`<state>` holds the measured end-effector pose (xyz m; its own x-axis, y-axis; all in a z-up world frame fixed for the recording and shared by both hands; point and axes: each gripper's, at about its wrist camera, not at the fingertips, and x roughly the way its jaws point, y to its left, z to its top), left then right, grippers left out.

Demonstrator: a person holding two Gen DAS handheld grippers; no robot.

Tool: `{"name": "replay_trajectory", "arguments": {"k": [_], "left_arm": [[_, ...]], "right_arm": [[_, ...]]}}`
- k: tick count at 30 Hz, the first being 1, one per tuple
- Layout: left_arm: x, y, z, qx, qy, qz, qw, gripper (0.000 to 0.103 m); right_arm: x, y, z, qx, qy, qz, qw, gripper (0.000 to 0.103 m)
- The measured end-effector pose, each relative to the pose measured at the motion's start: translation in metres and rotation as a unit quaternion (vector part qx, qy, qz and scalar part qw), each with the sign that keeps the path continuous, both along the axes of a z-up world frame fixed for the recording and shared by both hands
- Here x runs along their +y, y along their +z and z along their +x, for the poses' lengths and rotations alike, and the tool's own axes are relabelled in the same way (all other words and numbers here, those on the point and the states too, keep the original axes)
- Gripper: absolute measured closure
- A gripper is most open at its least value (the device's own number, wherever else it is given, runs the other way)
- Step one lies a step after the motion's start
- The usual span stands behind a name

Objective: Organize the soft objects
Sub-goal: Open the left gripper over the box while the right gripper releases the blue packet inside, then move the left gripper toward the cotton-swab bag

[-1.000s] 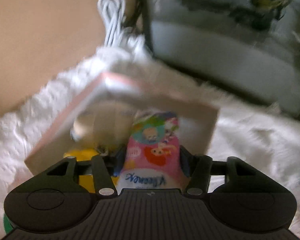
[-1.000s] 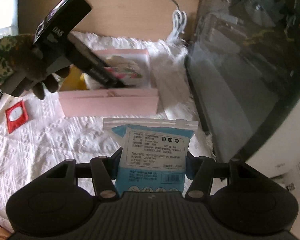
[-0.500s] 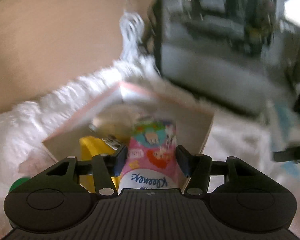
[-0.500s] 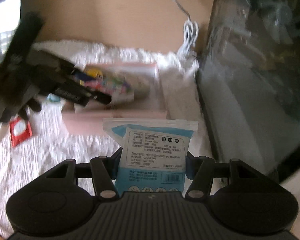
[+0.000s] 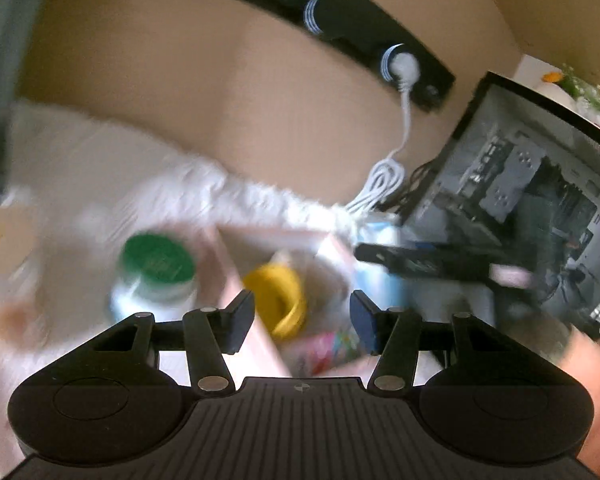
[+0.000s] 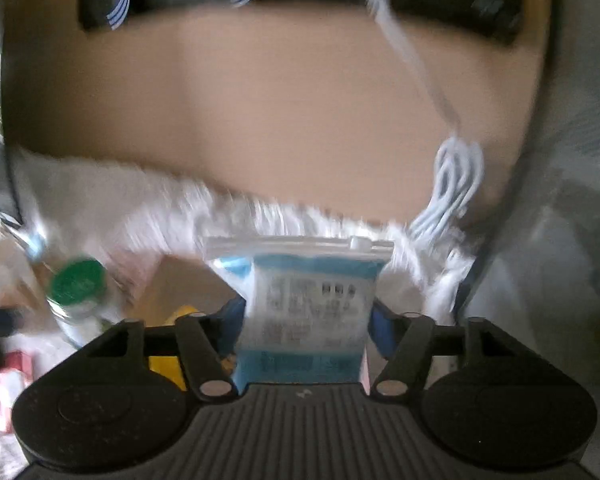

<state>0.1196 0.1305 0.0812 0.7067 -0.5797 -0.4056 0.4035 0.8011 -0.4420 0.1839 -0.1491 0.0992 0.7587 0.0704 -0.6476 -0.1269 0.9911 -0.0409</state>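
ok so the blue wipes pack (image 6: 304, 304) is the thing that matters here; it's clamped between my right gripper (image 6: 304, 320) fingers, standing upright with its zip-seal edge on top and its long axis pointing straight out ahead of the claw; the pink box (image 5: 236, 276) it probably belongs in sits just below and slightly to the left of it, open side up, and in the right wrist view I only catch a bit of its inside past the pack; so my guess is the next move is down and a touch left, not forward.

inside the box there's a yellow thing (image 5: 278, 300) and a pink printed tissue pack (image 5: 328, 346), both blurry; my left gripper (image 5: 302, 320) hangs right over that box with its jaws spread apart and nothing between them, so it's the nearer one to the box but empty.

a green-lidded jar (image 5: 156, 268) stands just outside the box's left wall on the white fluffy cloth (image 5: 100, 168); everything's pretty motion-smeared.
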Motion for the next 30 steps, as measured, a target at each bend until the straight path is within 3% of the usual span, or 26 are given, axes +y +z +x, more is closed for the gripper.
{"name": "replay_trajectory", "arguments": {"k": [3, 9, 18, 24, 30], "left_arm": [[0.024, -0.014, -0.019, 0.024, 0.025, 0.008, 0.9994, 0.046], [0.075, -0.044, -0.046, 0.073, 0.106, 0.017, 0.9915, 0.046], [0.127, -0.063, -0.063, 0.102, 0.2, 0.043, 0.9736, 0.046], [0.145, -0.066, -0.062, 0.112, 0.242, 0.049, 0.9625, 0.046], [0.14, -0.068, -0.062, 0.112, 0.226, 0.061, 0.9658, 0.046]], "right_arm": [[0.003, -0.029, 0.011, 0.036, -0.016, -0.009, 0.999, 0.034], [0.005, -0.059, -0.022, 0.063, -0.019, -0.018, 0.998, 0.034], [0.018, -0.02, -0.085, -0.01, -0.017, -0.015, 1.0, 0.026], [0.054, -0.016, -0.11, 0.001, 0.026, -0.003, 1.0, 0.024], [0.1, -0.027, -0.135, 0.009, 0.089, -0.044, 0.995, 0.024]]}}
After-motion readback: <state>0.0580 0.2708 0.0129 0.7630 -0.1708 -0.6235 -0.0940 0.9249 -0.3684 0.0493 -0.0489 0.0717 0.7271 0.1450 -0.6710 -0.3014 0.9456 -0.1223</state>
